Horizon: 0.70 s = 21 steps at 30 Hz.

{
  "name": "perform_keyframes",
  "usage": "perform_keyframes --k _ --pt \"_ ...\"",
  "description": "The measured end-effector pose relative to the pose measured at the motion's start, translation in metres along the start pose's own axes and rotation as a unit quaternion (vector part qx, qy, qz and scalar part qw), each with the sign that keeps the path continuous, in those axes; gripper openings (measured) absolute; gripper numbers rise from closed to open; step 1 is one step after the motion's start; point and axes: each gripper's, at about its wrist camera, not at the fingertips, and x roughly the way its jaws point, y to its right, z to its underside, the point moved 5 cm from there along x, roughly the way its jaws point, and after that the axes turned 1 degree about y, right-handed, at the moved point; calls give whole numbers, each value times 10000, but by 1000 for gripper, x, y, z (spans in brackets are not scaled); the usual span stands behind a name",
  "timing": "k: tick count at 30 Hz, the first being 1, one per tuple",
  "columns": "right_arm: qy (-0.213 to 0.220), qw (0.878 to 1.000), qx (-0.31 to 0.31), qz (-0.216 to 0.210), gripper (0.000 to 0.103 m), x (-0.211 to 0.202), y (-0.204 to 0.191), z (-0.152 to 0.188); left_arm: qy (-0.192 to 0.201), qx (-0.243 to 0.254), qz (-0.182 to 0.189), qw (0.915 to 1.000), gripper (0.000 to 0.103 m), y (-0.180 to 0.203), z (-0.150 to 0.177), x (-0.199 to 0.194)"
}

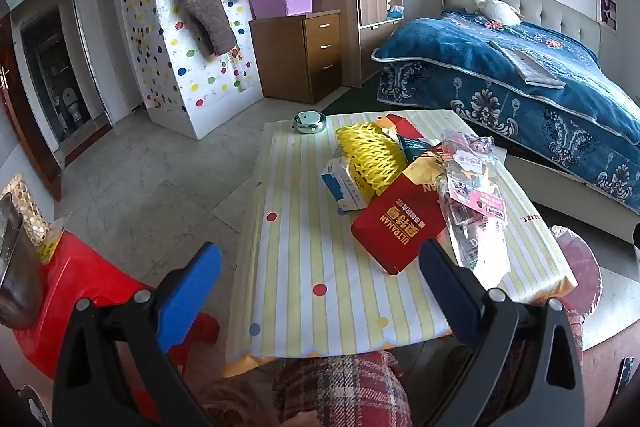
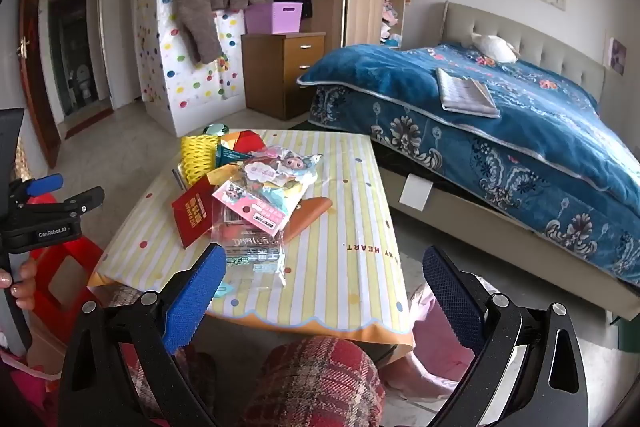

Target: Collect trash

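Fingers spread on both grippers, nothing pinched. Left gripper (image 1: 320,283) hovers at table's near edge — red ULTRAMAN packet (image 1: 394,227) just ahead at 1 o'clock, long axis running toward 11. Yellow foam net (image 1: 370,157) behind it at 12. Right gripper (image 2: 324,287) — clear pink-labelled wrapper (image 2: 256,223) at 11 o'clock, nearer to it. Striped tablecloth (image 2: 352,187) reads "MY HEART".

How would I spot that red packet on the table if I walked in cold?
Find the low table with the yellow striped cloth beside the blue bed. In the litter heap on it, the red packet lies flat at the near edge, below the yellow foam net. It alone is solid red with gold ULTRAMAN lettering.
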Motion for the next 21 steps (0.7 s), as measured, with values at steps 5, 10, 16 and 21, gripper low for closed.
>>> perform_keyframes --k 5,10,16,21 --pt "-16 10000 20 -16 98 0 1 1 -10 7 -3 10000 96 0 0 0" --pt "-18 10000 22 -22 98 -1 0 1 -15 20 -18 10000 96 0 0 0" --pt "-15 10000 28 -26 98 -2 0 1 -26 1 -32 10000 96 -1 0 -1" --pt "-19 10000 33 -33 98 -1 0 1 -19 -11 -38 10000 96 -3 2 1"
